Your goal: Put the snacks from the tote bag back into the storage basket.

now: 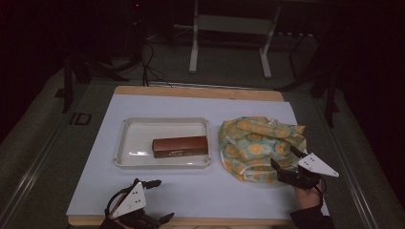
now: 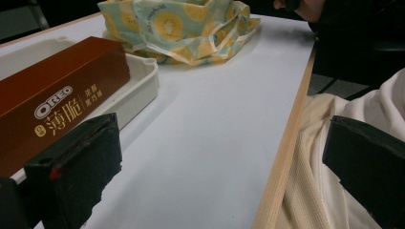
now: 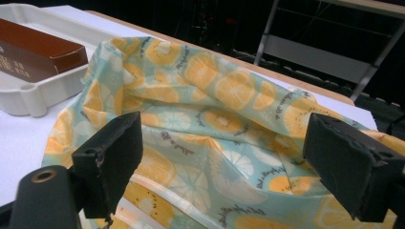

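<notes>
Cloth bag [image 1: 260, 148] printed with orange and lemon slices lies crumpled on the right half of the white table [image 1: 191, 191], just right of the tray [image 1: 125, 143]. We see its long axis run roughly from the far edge toward the near edge, its opening not clear to us. Small dark writing dots the print, too small to read. Our right gripper [image 1: 285, 161] sits at the bag's near right corner, jaws wide apart on either side of the fabric and closed on nothing. Our left gripper [image 1: 160, 200] rests at the near edge of the table, jaws also wide, holding nothing. The brown box [image 2: 52, 102] lies lengthwise in the tray, long axis left to right, and reads "OREO" beside Chinese characters.
</notes>
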`<action>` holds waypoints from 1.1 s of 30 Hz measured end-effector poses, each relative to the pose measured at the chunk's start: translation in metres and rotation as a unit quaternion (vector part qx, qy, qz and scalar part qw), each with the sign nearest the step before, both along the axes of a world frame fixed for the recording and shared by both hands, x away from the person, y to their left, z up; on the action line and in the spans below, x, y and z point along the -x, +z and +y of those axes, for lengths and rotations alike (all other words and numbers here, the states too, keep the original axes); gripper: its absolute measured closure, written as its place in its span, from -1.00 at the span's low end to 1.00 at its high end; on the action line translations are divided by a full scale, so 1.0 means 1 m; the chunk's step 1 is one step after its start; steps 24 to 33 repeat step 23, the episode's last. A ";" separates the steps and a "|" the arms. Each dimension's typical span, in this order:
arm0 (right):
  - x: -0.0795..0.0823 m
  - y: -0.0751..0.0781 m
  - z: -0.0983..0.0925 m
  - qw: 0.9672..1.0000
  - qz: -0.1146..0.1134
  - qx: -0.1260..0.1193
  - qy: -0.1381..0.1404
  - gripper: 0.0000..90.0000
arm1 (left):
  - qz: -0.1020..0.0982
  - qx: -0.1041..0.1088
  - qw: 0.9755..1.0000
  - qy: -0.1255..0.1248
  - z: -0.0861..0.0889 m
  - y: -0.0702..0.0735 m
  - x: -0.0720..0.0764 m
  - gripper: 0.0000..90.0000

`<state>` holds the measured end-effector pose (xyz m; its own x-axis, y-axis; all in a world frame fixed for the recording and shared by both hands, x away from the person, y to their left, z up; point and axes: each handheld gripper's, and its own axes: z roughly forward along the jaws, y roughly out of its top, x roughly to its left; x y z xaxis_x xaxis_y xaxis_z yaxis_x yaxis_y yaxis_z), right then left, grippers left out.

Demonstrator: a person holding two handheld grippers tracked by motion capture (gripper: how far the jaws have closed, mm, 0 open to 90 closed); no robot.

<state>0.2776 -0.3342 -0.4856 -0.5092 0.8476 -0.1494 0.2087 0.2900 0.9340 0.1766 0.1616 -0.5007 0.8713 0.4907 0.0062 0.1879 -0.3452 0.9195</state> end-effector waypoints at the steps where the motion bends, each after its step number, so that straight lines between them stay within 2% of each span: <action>1: 0.000 0.000 0.001 1.000 -0.001 0.002 -0.001 -0.70 | 0.000 0.000 1.000 0.000 0.000 0.000 0.000 -1.00; 9: 0.001 0.000 0.001 1.000 -0.001 0.001 0.003 -0.70 | -0.001 -0.006 1.000 0.001 -0.001 0.000 0.000 -1.00; 33: 0.000 -0.001 0.000 1.000 0.000 -0.006 0.009 -0.69 | 0.001 -0.004 1.000 0.002 -0.001 0.000 -0.001 -1.00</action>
